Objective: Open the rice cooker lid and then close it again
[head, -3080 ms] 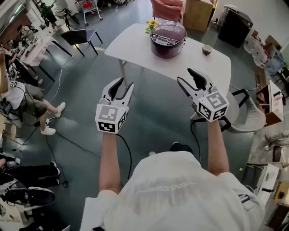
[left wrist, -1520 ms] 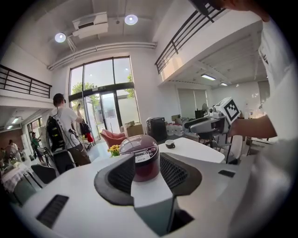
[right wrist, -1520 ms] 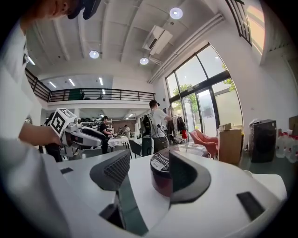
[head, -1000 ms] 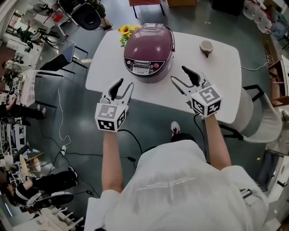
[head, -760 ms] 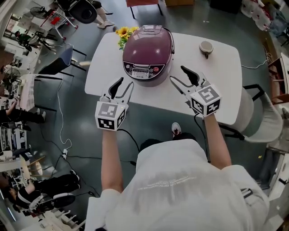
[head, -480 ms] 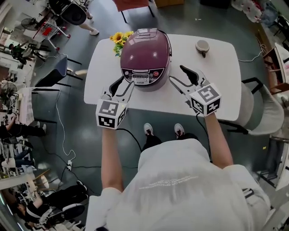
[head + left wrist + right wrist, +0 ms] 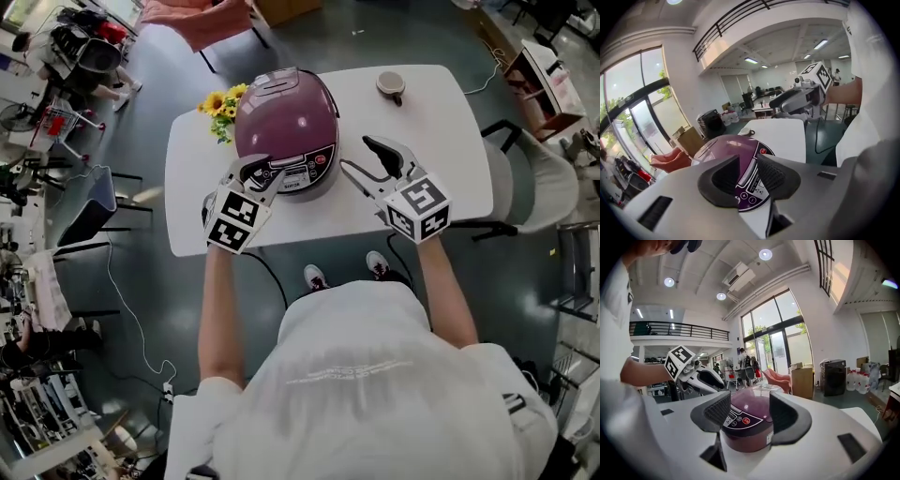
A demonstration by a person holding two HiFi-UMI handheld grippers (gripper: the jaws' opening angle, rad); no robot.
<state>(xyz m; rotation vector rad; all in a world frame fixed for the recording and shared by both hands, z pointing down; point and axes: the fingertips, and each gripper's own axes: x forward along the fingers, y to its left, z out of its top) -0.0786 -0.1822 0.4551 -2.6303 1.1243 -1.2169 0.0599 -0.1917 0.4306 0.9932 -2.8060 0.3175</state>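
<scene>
As the person leans over the white table (image 7: 441,122), the big item is right there on its left half: the purple rice cooker (image 7: 286,117), lid down, control panel facing the person.

And here is the left gripper (image 7: 262,169), angled down at the cooker's front, tips right over the control panel. Its jaws are closing, and its own view shows no grip: the pads press on nothing, and the panel's buttons show through the gap between them. Whether a tip touches the cooker, I can't tell.

Over on the other side, the right gripper (image 7: 361,157) hovers above the table just right of the cooker, jaws spread wide and empty, cooker framed beyond them.

Smaller things now: sunflowers (image 7: 217,101) just beside the cooker's left flank, and a small cup (image 7: 390,84) near the far edge, apart from the cooker.
</scene>
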